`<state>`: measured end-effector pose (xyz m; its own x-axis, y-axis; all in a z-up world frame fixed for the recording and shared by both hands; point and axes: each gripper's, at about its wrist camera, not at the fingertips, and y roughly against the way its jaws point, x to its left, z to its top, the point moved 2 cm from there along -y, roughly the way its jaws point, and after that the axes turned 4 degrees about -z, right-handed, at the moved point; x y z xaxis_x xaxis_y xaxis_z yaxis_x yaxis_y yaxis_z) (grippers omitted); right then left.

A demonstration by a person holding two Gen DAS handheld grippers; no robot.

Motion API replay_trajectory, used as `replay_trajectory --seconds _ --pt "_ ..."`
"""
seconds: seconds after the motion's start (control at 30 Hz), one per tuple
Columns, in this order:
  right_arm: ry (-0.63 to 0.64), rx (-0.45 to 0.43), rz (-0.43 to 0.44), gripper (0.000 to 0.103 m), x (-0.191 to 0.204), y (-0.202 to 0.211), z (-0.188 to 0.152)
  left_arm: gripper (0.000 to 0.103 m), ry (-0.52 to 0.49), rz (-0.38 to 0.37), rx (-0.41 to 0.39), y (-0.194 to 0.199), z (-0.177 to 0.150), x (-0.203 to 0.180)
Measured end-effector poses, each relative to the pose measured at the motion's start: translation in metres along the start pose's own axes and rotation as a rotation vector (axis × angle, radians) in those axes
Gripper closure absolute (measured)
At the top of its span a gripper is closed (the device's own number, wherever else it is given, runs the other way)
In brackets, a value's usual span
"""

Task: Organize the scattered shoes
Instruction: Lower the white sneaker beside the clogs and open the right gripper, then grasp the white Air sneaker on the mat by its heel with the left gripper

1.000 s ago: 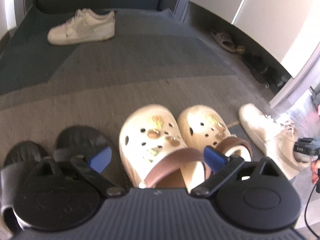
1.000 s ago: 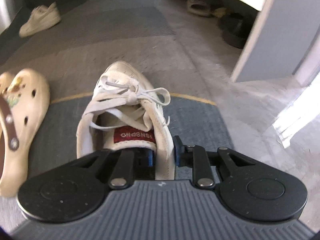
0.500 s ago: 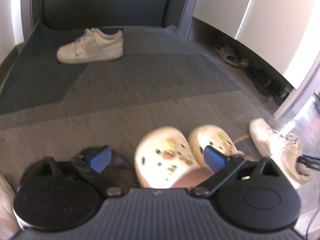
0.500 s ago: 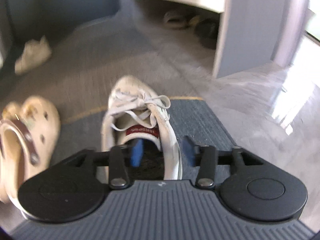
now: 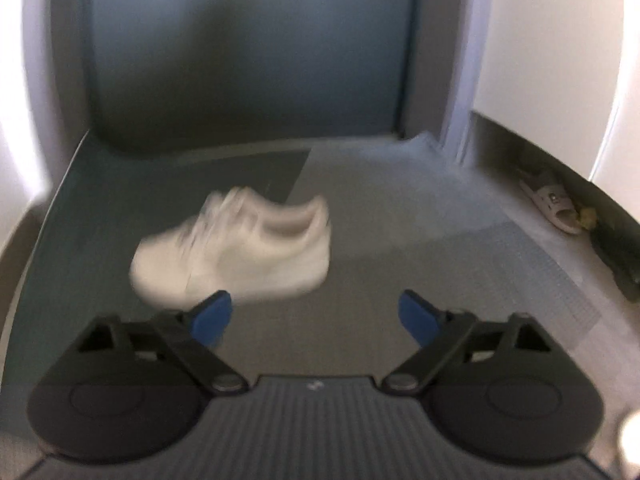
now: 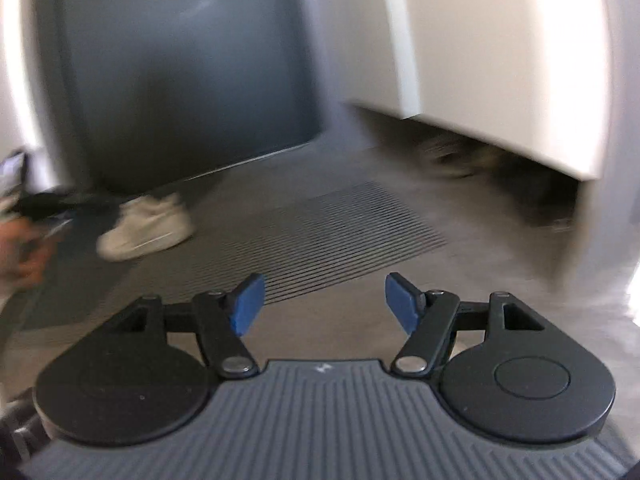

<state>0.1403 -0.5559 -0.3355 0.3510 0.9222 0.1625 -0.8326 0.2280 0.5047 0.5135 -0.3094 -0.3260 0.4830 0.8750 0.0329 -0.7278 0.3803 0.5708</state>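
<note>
My left hand-held gripper is wide but closing, with nothing between its blue pads. The white sneaker lies blurred on the carpet just beyond it, sideways before the dark door. My right hand-held gripper is opening, empty, well back from that sneaker.
</note>
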Motion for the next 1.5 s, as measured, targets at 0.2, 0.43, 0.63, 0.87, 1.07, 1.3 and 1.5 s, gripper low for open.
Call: replay_trajectory --seconds 0.2,0.43,0.63,0.87,1.07,1.3,1.5 --pt "-0.059 0.131 -0.010 0.033 0.005 0.010 -0.032 0.010 -0.244 0.096 -0.036 -0.078 0.002 -0.037" --pt "-0.022 0.260 -0.063 0.034 0.017 0.062 -0.055 0.011 -0.277 0.193 0.011 -0.144 0.011 -0.044" --pt "0.059 0.292 -0.051 0.034 0.042 0.081 -0.059 0.035 -0.046 0.139 0.175 -0.193 0.020 -0.015" --pt "0.033 0.326 -0.053 0.034 0.042 0.083 -0.071 0.058 -0.033 0.199 0.238 -0.211 0.023 -0.012" --pt "-0.043 0.322 -0.042 0.034 0.035 0.071 -0.072 0.064 -0.030 0.110 0.251 -0.191 0.028 -0.001" --pt "-0.004 0.333 0.058 0.034 0.041 0.051 -0.077 0.064 -0.178 0.039 0.252 -0.129 0.004 -0.016" --pt "-0.029 0.329 0.107 0.034 0.047 0.041 -0.082 0.064 -0.294 -0.047 0.272 -0.049 -0.029 -0.021"
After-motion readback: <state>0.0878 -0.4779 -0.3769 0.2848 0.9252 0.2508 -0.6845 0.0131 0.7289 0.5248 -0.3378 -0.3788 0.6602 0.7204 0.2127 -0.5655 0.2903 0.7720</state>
